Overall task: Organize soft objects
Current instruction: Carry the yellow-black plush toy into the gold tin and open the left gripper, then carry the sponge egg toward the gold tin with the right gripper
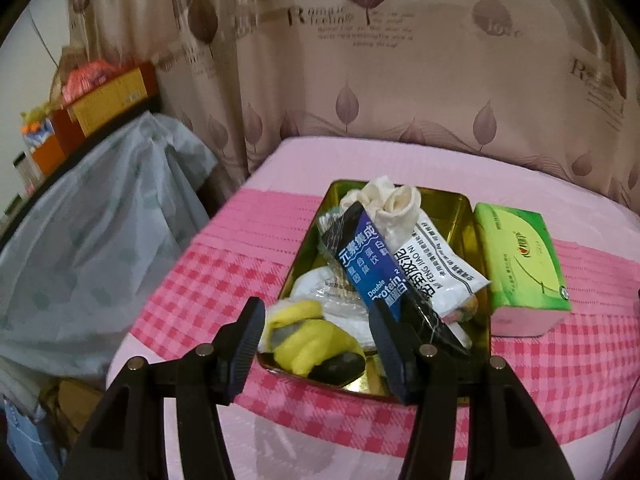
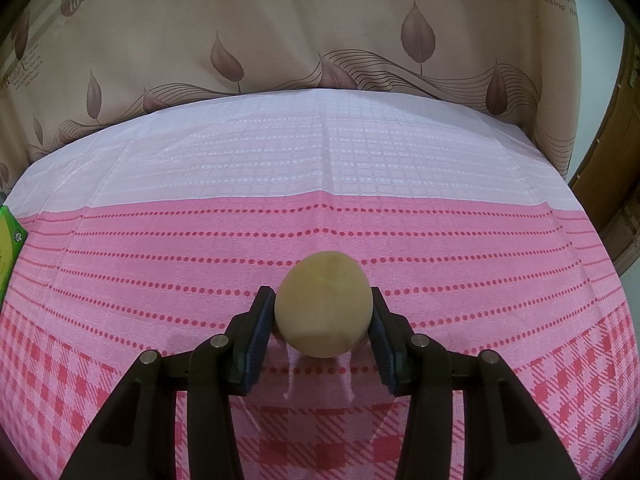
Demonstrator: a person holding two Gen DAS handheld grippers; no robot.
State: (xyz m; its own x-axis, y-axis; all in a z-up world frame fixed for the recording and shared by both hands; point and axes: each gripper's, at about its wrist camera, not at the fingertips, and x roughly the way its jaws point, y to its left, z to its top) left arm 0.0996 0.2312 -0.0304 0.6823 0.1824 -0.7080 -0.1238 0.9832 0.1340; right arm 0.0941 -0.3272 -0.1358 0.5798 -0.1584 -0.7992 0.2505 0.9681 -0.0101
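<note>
Sorting appears to be well advanced, since a gold tin (image 1: 478, 216) on the pink checked cloth (image 1: 192, 280) is already heaped with soft things: a cream rolled sock (image 1: 394, 202), a blue protein sachet (image 1: 370, 266), a white packet (image 1: 436, 270) and a yellow-and-grey sock (image 1: 308, 344) at the near end. The left gripper (image 1: 318, 344) is seen just above that near end with its jaws spread wide, and nothing is pinched between them (the yellow sock lies below the gap, seemingly let go). A green tissue pack (image 1: 520, 256) rests just beside the tin, on its right, outside it.

The right gripper (image 2: 324, 318) is pressed against a pale egg-shaped object (image 2: 324, 308), which is held between the pads just above the cloth, well apart from the tin.

The step in hand is judged to be the placing of one item by the left hand, with the egg-shaped piece waiting its turn. Next, the left gripper would need to be cleared away, and the egg-shaped object carried leftward and lowered into what little room is left in the tin; the tissue pack may still need a place.
</note>
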